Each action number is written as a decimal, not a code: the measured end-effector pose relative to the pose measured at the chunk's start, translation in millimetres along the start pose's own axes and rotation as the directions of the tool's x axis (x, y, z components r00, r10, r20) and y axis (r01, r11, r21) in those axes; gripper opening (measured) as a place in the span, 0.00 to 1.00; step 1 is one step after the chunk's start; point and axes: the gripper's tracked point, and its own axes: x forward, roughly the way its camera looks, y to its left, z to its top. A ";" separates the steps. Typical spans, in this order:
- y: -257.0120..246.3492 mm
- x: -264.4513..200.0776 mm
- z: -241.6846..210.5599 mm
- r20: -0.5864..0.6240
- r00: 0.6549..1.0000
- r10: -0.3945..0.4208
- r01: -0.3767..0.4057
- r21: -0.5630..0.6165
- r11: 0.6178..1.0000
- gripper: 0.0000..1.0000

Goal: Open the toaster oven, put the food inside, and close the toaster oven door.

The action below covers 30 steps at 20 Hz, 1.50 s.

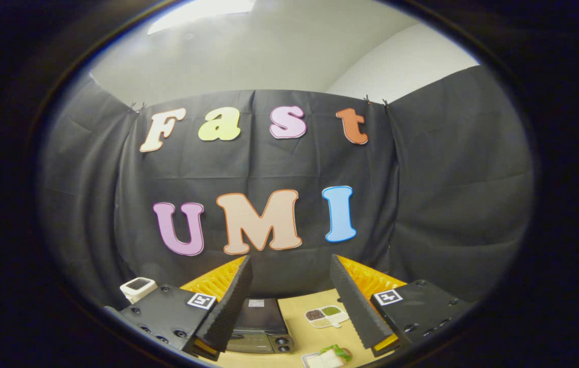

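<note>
A dark toaster oven stands on the wooden table, its door shut and its knobs at the right of its front. It sits below and between my fingers, nearer the left finger. A sandwich on a white plate lies on the table close under the gripper, right of the oven. My gripper is open and held high above the table, with nothing between the fingers.
A small white divided dish with brown and green fillings sits on the table beyond the sandwich, beside the right finger. A white device with a dark grille stands at the far left, by the black cloth wall.
</note>
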 end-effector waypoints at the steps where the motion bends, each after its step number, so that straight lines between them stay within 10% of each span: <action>1: 0.0 -0.4 -0.2 0.000 1.000 0.000 0.000 -0.003 1.000 0.96; 14: 40.4 -1.8 -17.2 0.004 0.997 0.076 -0.077 0.025 0.997 0.96; 30: 180.3 33.5 -162.5 -0.037 0.973 0.228 -0.221 0.134 0.966 0.96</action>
